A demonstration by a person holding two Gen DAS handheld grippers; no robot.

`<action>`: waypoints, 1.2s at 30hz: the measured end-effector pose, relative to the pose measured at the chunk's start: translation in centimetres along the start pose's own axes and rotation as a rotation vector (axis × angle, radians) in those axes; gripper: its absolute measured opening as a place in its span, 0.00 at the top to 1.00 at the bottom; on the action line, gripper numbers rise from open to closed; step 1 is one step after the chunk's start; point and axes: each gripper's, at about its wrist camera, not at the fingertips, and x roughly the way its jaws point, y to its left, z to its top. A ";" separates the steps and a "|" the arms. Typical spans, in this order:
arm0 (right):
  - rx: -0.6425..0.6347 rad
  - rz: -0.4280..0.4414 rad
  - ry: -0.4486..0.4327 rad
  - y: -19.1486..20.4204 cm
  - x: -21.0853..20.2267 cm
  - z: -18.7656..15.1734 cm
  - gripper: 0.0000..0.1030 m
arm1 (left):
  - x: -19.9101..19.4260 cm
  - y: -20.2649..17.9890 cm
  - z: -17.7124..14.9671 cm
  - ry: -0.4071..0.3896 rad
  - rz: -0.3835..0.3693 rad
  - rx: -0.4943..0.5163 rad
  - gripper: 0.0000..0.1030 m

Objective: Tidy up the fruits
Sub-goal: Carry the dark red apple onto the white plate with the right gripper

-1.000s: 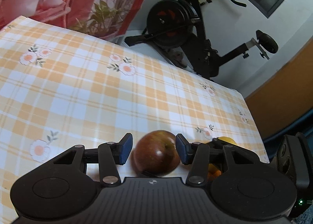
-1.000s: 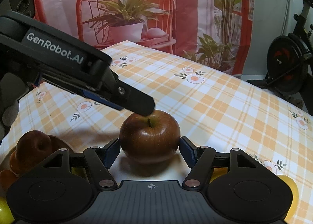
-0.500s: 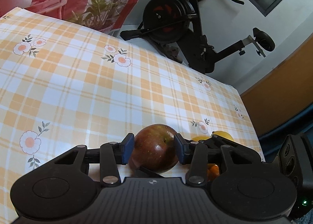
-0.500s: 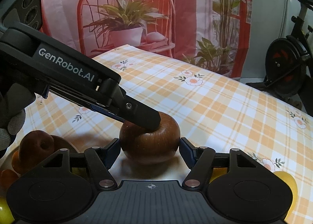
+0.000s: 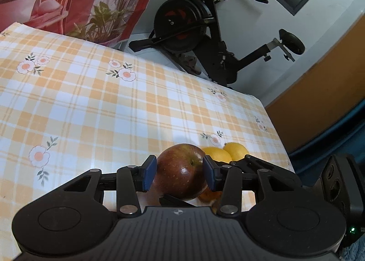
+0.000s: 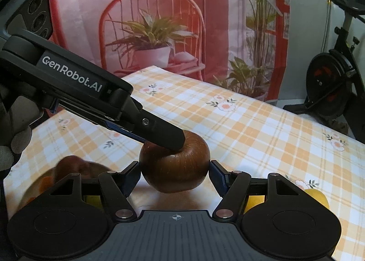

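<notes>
One dark red apple (image 5: 182, 174) is held by both grippers at once. My left gripper (image 5: 180, 170) is shut on it, its blue pads pressing the apple's left and right sides. In the right wrist view the same apple (image 6: 180, 169) sits between the pads of my right gripper (image 6: 174, 172), which is shut on it too. A black finger (image 6: 164, 133) of the left gripper lies across the apple's top and hides the stem. The apple hangs slightly above the checked tablecloth (image 6: 251, 128).
Two lemons (image 5: 216, 155) and an orange (image 5: 206, 194) lie just behind the apple, near the table's right edge. Another red apple (image 6: 70, 165), blurred, sits with other fruit at lower left, and a yellow fruit (image 6: 319, 197) at lower right. An exercise bike (image 5: 194, 26) stands beyond the table.
The left jaws closed onto the apple, and its finger slid over the stem. Both grippers then rose a little with the apple between them.
</notes>
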 end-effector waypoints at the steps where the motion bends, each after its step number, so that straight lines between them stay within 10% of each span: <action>1: -0.001 0.004 -0.004 0.3 -0.4 0.0 0.40 | -0.5 -0.2 -0.3 -0.001 0.002 0.008 0.55; 36: -0.015 0.193 0.170 12.1 -1.7 -3.9 0.40 | -8.7 3.9 -9.6 0.030 0.098 -0.034 0.53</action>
